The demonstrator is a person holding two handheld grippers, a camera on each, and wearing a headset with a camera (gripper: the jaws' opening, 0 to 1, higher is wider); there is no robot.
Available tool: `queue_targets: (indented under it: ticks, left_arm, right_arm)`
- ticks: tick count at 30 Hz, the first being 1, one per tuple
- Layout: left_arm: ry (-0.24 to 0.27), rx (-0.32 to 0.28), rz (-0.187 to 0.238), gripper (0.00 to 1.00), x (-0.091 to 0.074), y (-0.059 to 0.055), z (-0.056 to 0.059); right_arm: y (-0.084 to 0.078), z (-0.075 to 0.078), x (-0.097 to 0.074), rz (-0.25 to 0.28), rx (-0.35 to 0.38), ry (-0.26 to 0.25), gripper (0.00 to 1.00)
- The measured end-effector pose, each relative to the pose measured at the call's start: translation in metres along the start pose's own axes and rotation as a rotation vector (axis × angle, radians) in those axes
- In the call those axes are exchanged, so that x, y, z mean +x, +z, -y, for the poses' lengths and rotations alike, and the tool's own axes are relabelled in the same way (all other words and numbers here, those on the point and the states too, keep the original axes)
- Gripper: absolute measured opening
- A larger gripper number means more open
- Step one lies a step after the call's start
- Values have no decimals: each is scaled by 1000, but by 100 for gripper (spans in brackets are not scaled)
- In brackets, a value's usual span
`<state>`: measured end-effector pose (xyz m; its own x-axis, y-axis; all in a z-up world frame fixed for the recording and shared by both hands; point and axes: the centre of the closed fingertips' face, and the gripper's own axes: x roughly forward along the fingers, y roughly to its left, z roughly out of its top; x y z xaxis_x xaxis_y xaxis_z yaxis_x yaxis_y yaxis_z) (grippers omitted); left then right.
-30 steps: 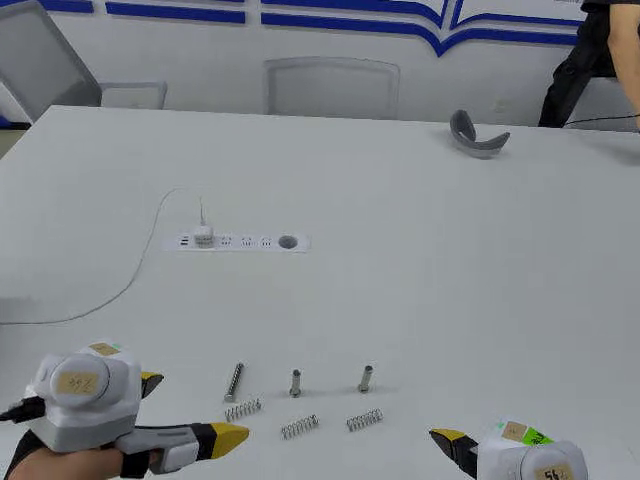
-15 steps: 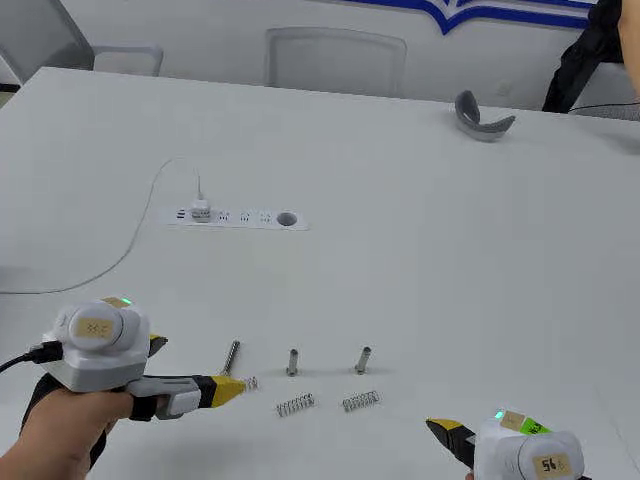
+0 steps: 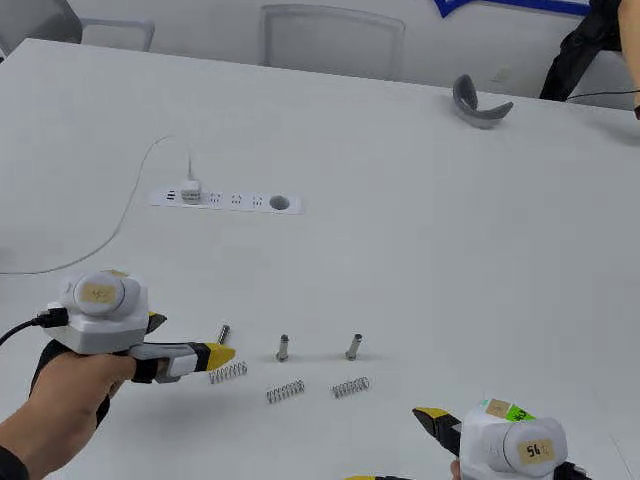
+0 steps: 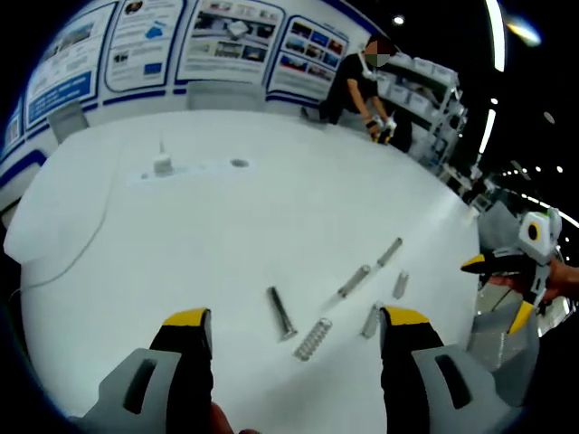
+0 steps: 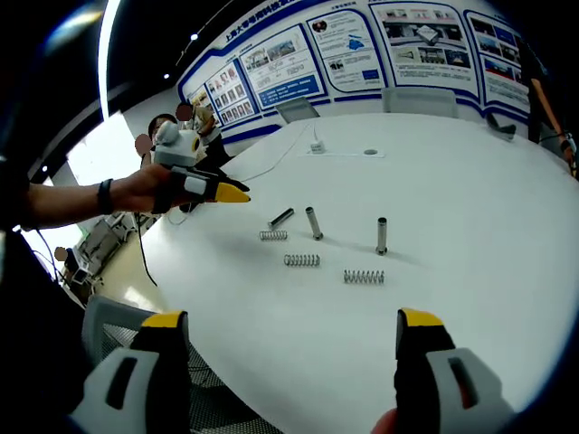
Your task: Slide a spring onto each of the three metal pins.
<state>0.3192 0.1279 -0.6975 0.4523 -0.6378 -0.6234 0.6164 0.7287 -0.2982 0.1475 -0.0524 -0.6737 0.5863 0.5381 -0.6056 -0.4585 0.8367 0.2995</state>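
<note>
Three metal pins stand in a row on the white table (image 3: pixel 420 250): the left pin (image 3: pixel 222 334) lies flat, the middle pin (image 3: pixel 283 348) and the right pin (image 3: pixel 353 347) are upright. A loose spring lies in front of each: left spring (image 3: pixel 228 373), middle spring (image 3: pixel 285 391), right spring (image 3: pixel 350 386). My left gripper (image 3: pixel 215 355) hovers open just left of the lying pin (image 4: pixel 280 313) and its spring (image 4: pixel 313 338). My right gripper (image 3: pixel 430 420) is open near the front edge, facing the pins (image 5: pixel 313 222) and springs (image 5: pixel 302 260) from a distance.
A white power strip (image 3: pixel 215 199) with a plugged cable lies mid-table on the left. A grey curved object (image 3: pixel 478 105) rests at the far right. Chairs (image 3: pixel 330 40) line the far edge, and a person (image 3: pixel 590 50) stands at the back right.
The head camera has tilted down. My left gripper has moved forward, from in front of the left spring to beside the lying pin and spring. The right gripper stays low at the front.
</note>
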Motion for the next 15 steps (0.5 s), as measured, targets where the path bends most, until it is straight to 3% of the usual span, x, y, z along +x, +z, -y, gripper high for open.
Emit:
queue_targets:
  ticks: [7,15]
  left_arm:
    - [-1,-18,5,72,17,2,-3]
    - [1,-36,-2,63,34,3,2]
  right_arm:
    - [-3,2,0,-4,8,-1,96]
    - [-5,8,-1,-1,23,-10,96]
